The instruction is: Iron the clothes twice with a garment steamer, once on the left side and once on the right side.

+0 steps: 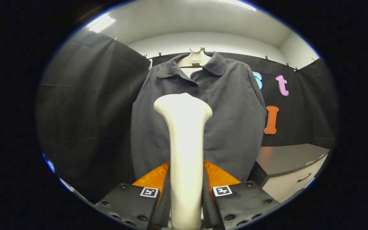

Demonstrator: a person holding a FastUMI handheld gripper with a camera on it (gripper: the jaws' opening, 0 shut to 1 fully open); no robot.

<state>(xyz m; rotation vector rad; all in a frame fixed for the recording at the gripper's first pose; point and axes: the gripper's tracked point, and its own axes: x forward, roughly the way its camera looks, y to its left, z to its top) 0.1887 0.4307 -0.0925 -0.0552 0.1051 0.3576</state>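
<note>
Black cloth walls behind; my gripper [186,191] is clamped tight on the garment steamer [184,143], standing upright, head aimed at the hanging shirt [232,105].

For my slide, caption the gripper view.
Gripper shut on a white garment steamer, its head raised before a dark shirt on a hanger.

Hand-held gripper [186,191] upright, fingers clamped together.
</note>
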